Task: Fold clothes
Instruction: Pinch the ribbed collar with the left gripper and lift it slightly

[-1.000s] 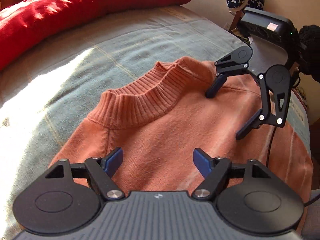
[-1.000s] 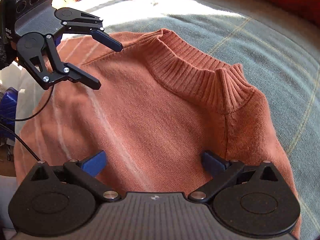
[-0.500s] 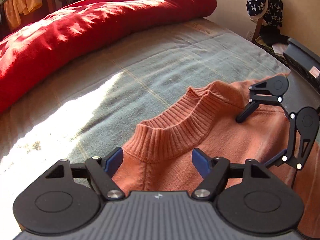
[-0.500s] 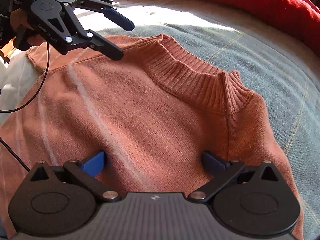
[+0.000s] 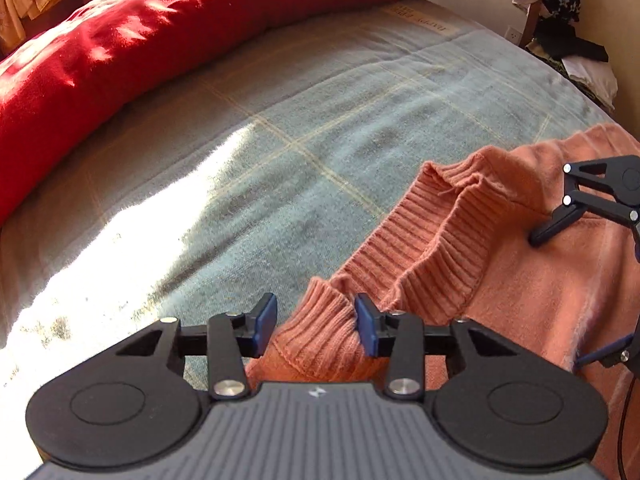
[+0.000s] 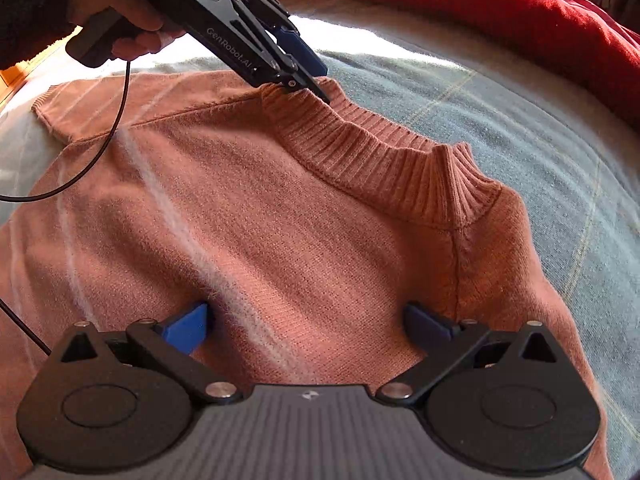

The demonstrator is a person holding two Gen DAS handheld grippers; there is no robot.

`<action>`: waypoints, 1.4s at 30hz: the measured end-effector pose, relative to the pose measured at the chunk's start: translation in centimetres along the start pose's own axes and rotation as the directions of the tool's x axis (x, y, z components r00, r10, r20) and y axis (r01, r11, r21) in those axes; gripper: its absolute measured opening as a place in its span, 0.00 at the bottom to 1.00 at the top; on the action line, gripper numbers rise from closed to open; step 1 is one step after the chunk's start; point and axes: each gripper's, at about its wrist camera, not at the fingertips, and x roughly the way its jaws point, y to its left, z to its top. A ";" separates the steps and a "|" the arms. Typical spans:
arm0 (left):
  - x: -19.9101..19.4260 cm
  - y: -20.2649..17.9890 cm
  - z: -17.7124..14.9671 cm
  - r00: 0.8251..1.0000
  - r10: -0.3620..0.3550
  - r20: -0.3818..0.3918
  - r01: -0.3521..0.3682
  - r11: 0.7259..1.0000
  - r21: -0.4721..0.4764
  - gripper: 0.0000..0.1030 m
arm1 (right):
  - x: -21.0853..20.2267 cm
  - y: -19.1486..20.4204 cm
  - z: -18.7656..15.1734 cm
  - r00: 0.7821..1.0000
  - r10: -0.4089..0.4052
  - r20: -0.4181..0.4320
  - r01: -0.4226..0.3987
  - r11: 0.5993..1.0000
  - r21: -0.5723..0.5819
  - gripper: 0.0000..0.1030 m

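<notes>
sweater flat on bed, unfolded; left gripper fingers closing around collar edge, right gripper fingers spread wide, empty; all folds left

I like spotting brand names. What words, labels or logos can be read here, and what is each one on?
"GenRobot.AI": white lettering on the side of the left gripper, seen from the right wrist.
Label sewn on the blanket: printed words, upside down and too blurred to read.
Small emblem on each gripper's grey body: a mark, no letters.
</notes>
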 end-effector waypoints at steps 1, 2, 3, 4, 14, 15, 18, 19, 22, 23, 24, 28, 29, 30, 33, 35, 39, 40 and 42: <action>0.2 -0.2 -0.5 1.000 -0.002 -0.017 0.002 1.000 -0.003 0.40 | 0.0 0.1 0.0 1.000 -0.006 0.003 0.006 1.000 -0.001 1.00; 0.2 -0.3 -0.6 1.000 -0.002 -0.014 0.002 1.000 -0.005 0.40 | 0.0 0.2 -0.1 1.000 -0.011 0.004 0.011 1.000 -0.002 1.00; 0.2 -0.3 -0.6 1.000 0.002 -0.015 -0.002 1.000 -0.005 0.40 | 0.1 0.3 -0.1 1.000 -0.017 0.006 0.017 1.000 -0.002 1.00; 0.2 -0.2 -0.3 1.000 0.006 -0.018 -0.006 1.000 0.002 0.40 | 0.1 0.3 -0.1 1.000 -0.021 0.009 0.021 1.000 -0.003 1.00; -3.1 2.1 -1.1 0.999 -0.042 0.019 0.044 0.993 -0.108 0.45 | -1.5 -1.2 0.4 0.996 0.093 0.012 -0.093 0.995 0.027 1.00; -3.4 2.0 -1.5 0.999 -0.047 0.023 0.049 0.993 -0.112 0.45 | -1.9 -1.8 0.6 0.992 0.124 0.017 -0.125 0.991 0.045 1.00; -3.7 1.7 -1.9 0.997 -0.064 0.038 0.068 0.992 -0.104 0.45 | -3.5 -4.3 1.3 0.981 0.185 0.057 -0.191 0.975 0.114 1.00; -3.7 1.7 -1.8 0.997 -0.064 0.042 0.068 0.993 -0.097 0.45 | -4.0 -5.2 1.6 0.977 0.200 0.072 -0.208 0.969 0.136 1.00; -3.2 2.9 -1.6 0.994 -0.101 0.050 0.106 0.988 -0.112 0.48 | -5.0 -8.5 2.7 0.971 0.208 0.121 -0.228 0.956 0.183 1.00; -2.9 3.5 -1.5 0.991 -0.123 0.049 0.128 0.984 -0.122 0.50 | -5.0 -9.6 3.0 0.968 0.218 0.128 -0.240 0.951 0.193 1.00; -2.5 4.2 -1.5 0.986 -0.164 0.035 0.167 0.976 -0.138 0.56 | -4.8 -10.6 3.3 0.965 0.228 0.133 -0.252 0.946 0.204 1.00; -0.7 6.9 -1.8 0.957 -0.292 -0.004 0.285 0.936 -0.207 0.62 | -1.8 -14.9 4.4 0.941 0.318 0.116 -0.338 0.896 0.288 1.00; -0.3 7.4 -1.9 0.944 -0.330 -0.009 0.320 0.921 -0.223 0.62 | -0.9 -15.5 4.5 0.923 0.371 0.100 -0.383 0.868 0.315 1.00; -0.1 7.6 -2.0 0.929 -0.370 -0.021 0.356 0.907 -0.225 0.63 | 0.0 -16.1 4.6 0.902 0.423 0.086 -0.425 0.838 0.343 1.00; 0.3 7.9 -2.2 0.897 -0.439 -0.053 0.420 0.884 -0.207 0.65 | 1.9 -16.3 4.4 0.797 0.604 0.014 -0.563 0.733 0.383 1.00; 0.4 8.1 -2.2 0.867 -0.491 -0.084 0.467 0.859 -0.209 0.68 | 2.6 -16.0 4.1 0.724 0.690 -0.027 -0.623 0.670 0.404 1.00; 1.8 8.6 -1.6 0.800 -0.587 -0.119 0.552 0.800 -0.237 0.77 | 4.2 -16.3 4.2 0.656 0.755 -0.016 -0.671 0.592 0.447 1.00; 2.3 8.6 -1.3 0.785 -0.607 -0.125 0.568 0.786 -0.244 0.78 | 4.9 -16.4 4.4 0.637 0.771 0.011 -0.687 0.561 0.462 1.00; 3.3 8.8 -0.6 0.733 -0.671 -0.115 0.622 0.729 -0.286 0.79 | 6.1 -16.6 4.7 0.600 0.798 0.061 -0.716 0.502 0.485 1.00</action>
